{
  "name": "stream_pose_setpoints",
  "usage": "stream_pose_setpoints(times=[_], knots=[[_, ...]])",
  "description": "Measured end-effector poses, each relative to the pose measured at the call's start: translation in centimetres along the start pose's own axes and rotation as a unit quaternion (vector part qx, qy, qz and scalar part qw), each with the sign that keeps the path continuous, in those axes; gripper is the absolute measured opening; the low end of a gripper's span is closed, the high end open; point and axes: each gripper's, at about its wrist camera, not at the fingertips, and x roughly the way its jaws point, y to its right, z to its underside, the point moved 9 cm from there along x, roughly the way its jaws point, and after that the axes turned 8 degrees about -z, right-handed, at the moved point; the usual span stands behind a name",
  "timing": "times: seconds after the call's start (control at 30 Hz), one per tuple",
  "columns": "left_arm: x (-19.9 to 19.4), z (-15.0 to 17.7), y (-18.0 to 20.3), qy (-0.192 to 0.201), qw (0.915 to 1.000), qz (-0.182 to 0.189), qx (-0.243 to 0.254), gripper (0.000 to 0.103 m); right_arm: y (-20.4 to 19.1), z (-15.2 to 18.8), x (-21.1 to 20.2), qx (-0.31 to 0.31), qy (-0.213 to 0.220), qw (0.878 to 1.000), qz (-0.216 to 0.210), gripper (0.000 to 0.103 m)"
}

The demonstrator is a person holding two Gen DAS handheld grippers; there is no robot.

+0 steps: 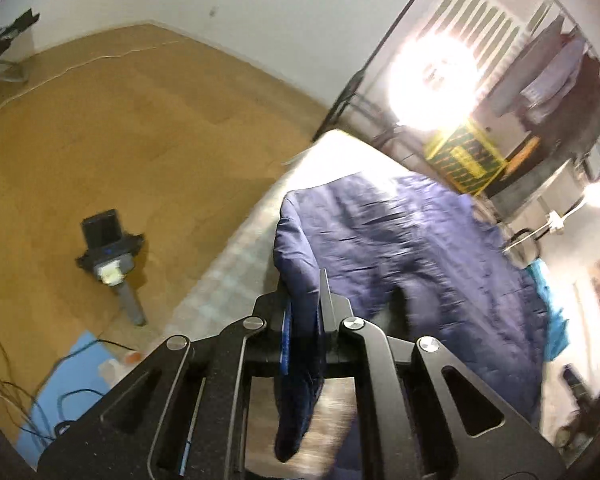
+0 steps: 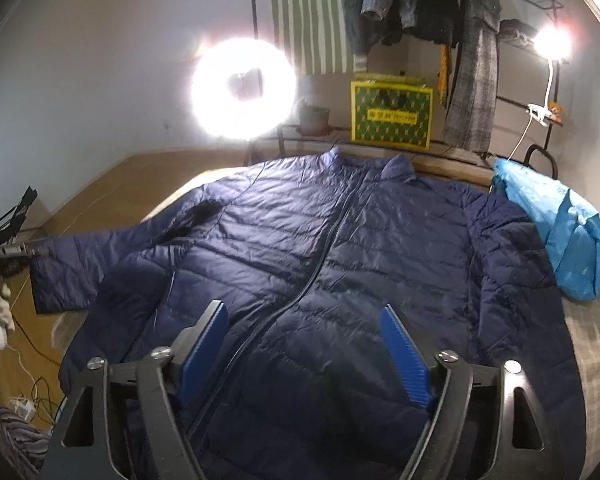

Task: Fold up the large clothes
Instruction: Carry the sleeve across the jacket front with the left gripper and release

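Observation:
A large navy quilted jacket lies front up and zipped on the bed, collar at the far end. My left gripper is shut on a fold of the jacket's sleeve, which is raised off the bed and hangs between the fingers. In the right wrist view that sleeve stretches out to the left past the bed's edge. My right gripper stands open low over the jacket's lower front. Its blue pads straddle the zipper without pressing the cloth.
A blue plastic bag lies on the bed beside the jacket's right sleeve. Behind the bed are a bright ring light, a green and yellow box and a rack of hanging clothes. A stand and cables are on the wooden floor.

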Motion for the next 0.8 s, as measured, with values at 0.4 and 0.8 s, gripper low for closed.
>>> stream_pose_setpoints(times=[0.4,0.8], knots=[[-3.1,-1.6,15.4,-0.005,0.9884,0.144,0.046,0.007,-2.2,-0.9,1.5,-0.021,-0.017,0.999,-0.036,0.067],[7.4,6.2,33.2,-0.125,0.9686,0.153,0.151,0.007,3.9,-1.0,2.3,0.054,-0.036,0.998,-0.020,0.063]])
